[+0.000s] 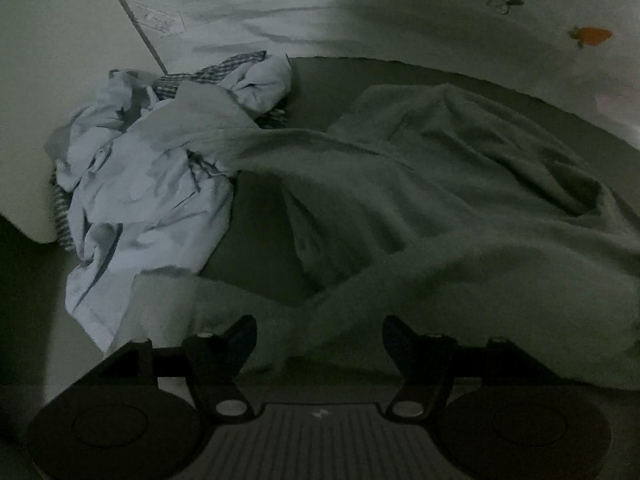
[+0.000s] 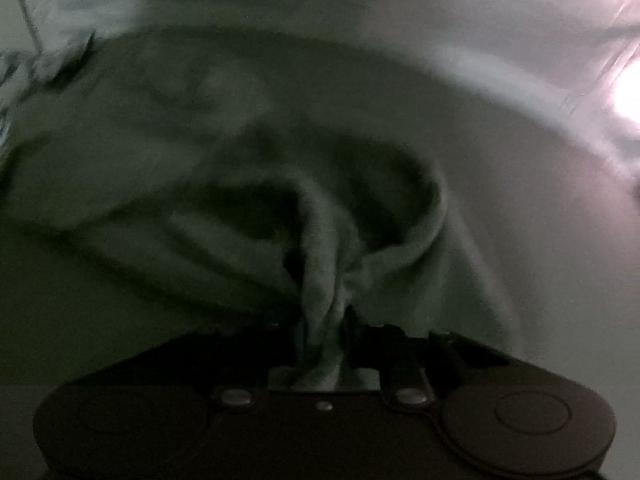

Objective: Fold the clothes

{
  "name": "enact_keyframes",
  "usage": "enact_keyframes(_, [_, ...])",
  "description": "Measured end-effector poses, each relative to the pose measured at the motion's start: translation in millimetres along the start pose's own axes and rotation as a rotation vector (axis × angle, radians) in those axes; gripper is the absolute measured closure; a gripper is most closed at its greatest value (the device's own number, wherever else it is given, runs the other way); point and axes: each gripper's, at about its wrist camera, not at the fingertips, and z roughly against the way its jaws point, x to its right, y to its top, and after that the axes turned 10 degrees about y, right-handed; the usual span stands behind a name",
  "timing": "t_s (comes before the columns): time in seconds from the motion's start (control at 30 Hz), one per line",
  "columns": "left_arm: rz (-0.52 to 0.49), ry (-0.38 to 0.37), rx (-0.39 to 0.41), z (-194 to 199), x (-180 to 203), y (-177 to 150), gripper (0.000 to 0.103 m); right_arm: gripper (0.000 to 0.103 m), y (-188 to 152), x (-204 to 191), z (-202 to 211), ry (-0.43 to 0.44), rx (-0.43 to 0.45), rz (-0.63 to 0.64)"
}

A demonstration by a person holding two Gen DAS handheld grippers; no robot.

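A grey-green fleece garment (image 1: 440, 184) lies crumpled across a dark round surface (image 1: 264, 216). My left gripper (image 1: 320, 340) is open just above its near edge, with a strip of the fabric lying between the fingers. In the right wrist view the same garment (image 2: 280, 200) is bunched up. My right gripper (image 2: 324, 332) is shut on a pinched fold of it, and the cloth rises from the jaws. The scene is dim.
A crumpled pale blue shirt (image 1: 136, 200) lies on the left with a checked cloth (image 1: 224, 66) under it. A pale sheet (image 1: 360, 12) with a small orange print (image 1: 592, 36) lies beyond the dark surface. A bright patch (image 2: 628, 96) shows at right.
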Motion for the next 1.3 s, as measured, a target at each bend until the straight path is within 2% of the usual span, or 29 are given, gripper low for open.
enact_keyframes(0.1, [0.004,-0.024,0.014,-1,0,8,0.032,0.087,52,12,18,-0.141,0.149,0.16])
enact_keyframes(0.17, [-0.003,-0.022,0.031,2,2,11,0.032,0.087,93,22,29,-0.219,0.26,0.218])
enact_keyframes(0.3, [-0.013,-0.018,0.071,15,2,6,0.031,0.084,161,32,29,-0.476,0.428,0.336])
enact_keyframes(0.37, [0.001,-0.03,0.064,17,0,1,0.031,0.075,184,43,12,-0.573,0.367,0.299])
enact_keyframes(0.4, [0.007,-0.037,0.057,17,0,-2,0.031,0.067,187,48,9,-0.574,0.354,0.246])
enact_keyframes(0.47, [0.006,-0.053,0.044,17,1,-10,0.031,0.061,174,50,18,-0.454,0.396,0.041])
enact_keyframes(0.5, [-0.004,-0.065,0.04,18,3,-13,0.031,0.054,168,51,23,-0.393,0.415,-0.06])
enact_keyframes(0.53, [-0.016,-0.08,0.035,18,6,-16,0.031,0.052,154,51,26,-0.266,0.415,-0.166])
enact_keyframes(0.57, [-0.027,-0.095,0.029,19,9,-18,0.031,0.052,138,50,26,-0.14,0.399,-0.264])
enact_keyframes(0.63, [-0.056,-0.146,0.023,21,19,-21,0.031,0.052,107,42,18,0.001,0.339,-0.38])
enact_keyframes(0.77, [-0.149,-0.293,0.069,33,51,-22,0.031,0.053,65,23,5,0.04,0.204,-0.435])
enact_keyframes(0.87, [-0.228,-0.349,0.116,40,84,-22,0.031,0.053,50,23,8,0.098,0.184,-0.505])
enact_keyframes(0.93, [-0.274,-0.37,0.152,42,107,-22,0.033,0.053,46,16,5,0.083,0.185,-0.502])
enact_keyframes(1.0, [-0.304,-0.369,0.161,40,128,-21,0.048,0.053,45,14,6,0.066,0.19,-0.492])
enact_keyframes(1.03, [-0.317,-0.357,0.154,36,137,-20,0.06,0.053,44,16,6,0.063,0.194,-0.495])
enact_keyframes(1.07, [-0.322,-0.343,0.147,32,145,-18,0.084,0.053,43,19,6,0.06,0.199,-0.499])
enact_keyframes(1.1, [-0.321,-0.33,0.14,29,151,-17,0.095,0.053,42,21,7,0.057,0.204,-0.503])
enact_keyframes(1.17, [-0.291,-0.323,0.133,25,152,-10,0.095,0.053,39,25,6,0.049,0.21,-0.508])
enact_keyframes(1.3, [-0.168,-0.347,0.23,56,110,28,0.096,0.053,35,29,6,0.031,0.214,-0.515])
